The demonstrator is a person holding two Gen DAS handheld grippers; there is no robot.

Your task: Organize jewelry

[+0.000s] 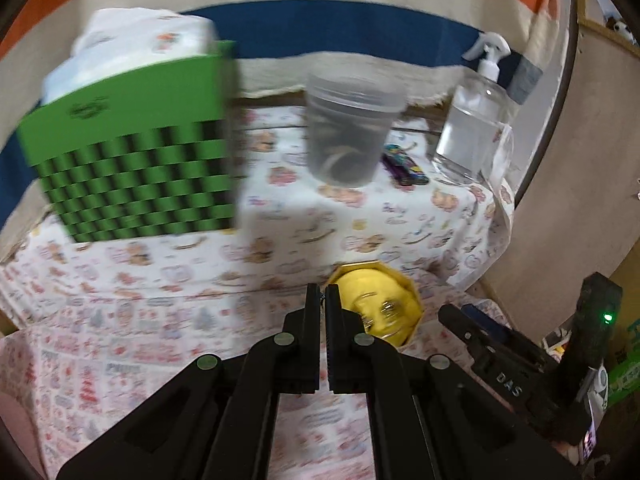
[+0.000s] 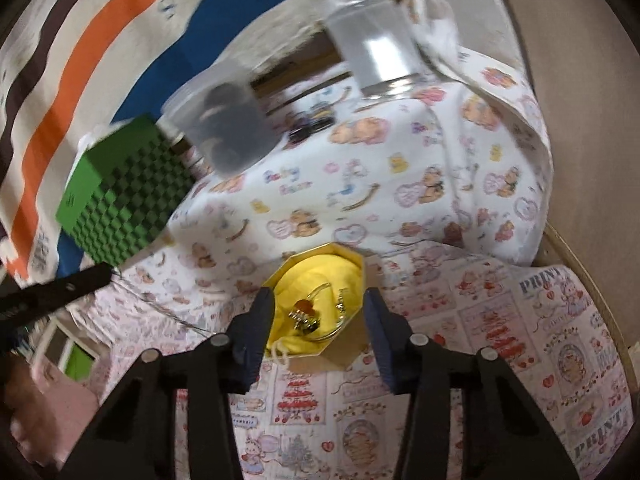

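Right gripper [image 2: 316,320] jaws spread astride gold octagonal box [image 2: 344,354], yellow-lined, glinting jewelry [image 2: 306,316] inside.

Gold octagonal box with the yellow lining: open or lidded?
Open. The gold octagonal box has no lid on it; its yellow lining and metal jewelry pieces show inside.

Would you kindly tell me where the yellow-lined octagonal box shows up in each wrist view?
Left wrist: the octagonal box sits low and right of centre, partly hidden behind the shut left gripper.
Right wrist: the box lies at lower centre, between the fingers of the right gripper.
Shared landmark: the green checkered box, at left in both.
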